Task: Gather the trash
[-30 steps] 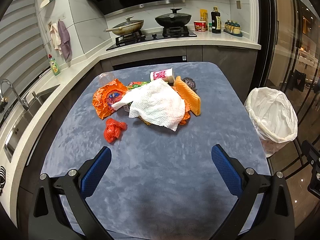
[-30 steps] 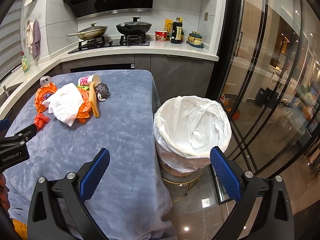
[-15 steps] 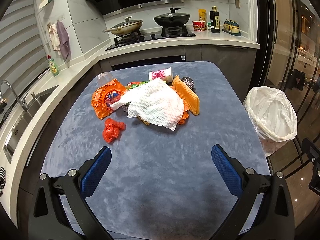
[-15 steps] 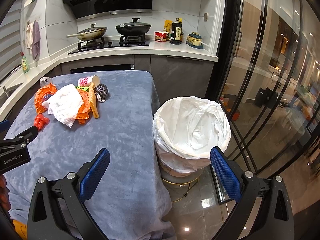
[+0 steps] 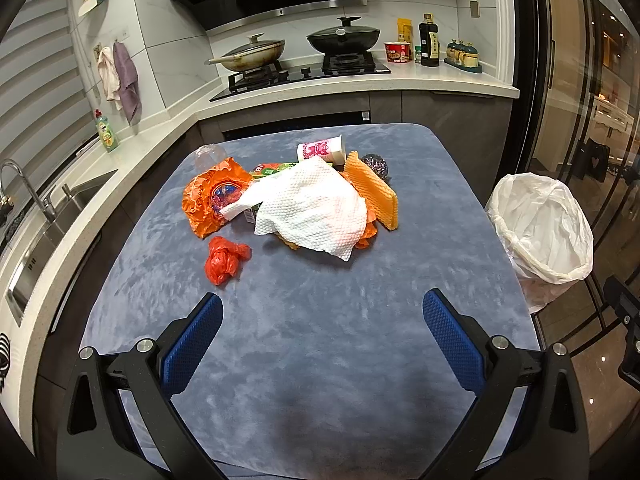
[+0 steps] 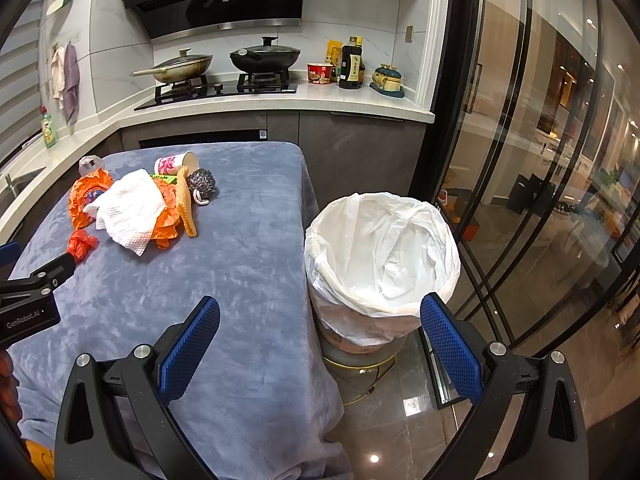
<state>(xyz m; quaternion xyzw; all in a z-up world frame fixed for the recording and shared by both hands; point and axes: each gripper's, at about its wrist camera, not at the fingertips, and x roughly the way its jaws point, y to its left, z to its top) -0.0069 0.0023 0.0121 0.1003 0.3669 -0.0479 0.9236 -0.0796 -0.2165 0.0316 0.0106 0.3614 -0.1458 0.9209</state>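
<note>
A heap of trash lies on the blue-grey table (image 5: 320, 360): a white paper towel (image 5: 316, 208) over an orange wrapper (image 5: 208, 200), an orange waffle sponge (image 5: 372, 192), a pink paper cup (image 5: 322, 152), a steel scourer (image 5: 376, 166) and a red crumpled bag (image 5: 224, 260). My left gripper (image 5: 320, 320) hangs open over the near part of the table, short of the heap. My right gripper (image 6: 318, 320) is open and empty above the table's right edge, beside the white-lined bin (image 6: 380, 260). The heap's paper towel (image 6: 130, 212) lies far left in the right wrist view.
The bin (image 5: 540, 232) stands on the floor right of the table. A counter with a hob, two pans (image 5: 344, 38) and bottles runs behind; a sink (image 5: 44, 216) is on the left. Glass doors (image 6: 540, 160) close the right side. Part of the left gripper's body (image 6: 32, 300) shows at the left.
Both views have shifted only slightly; the heap sits a little further left and lower in the left wrist view. Both grippers stay open and nothing has been picked up.
</note>
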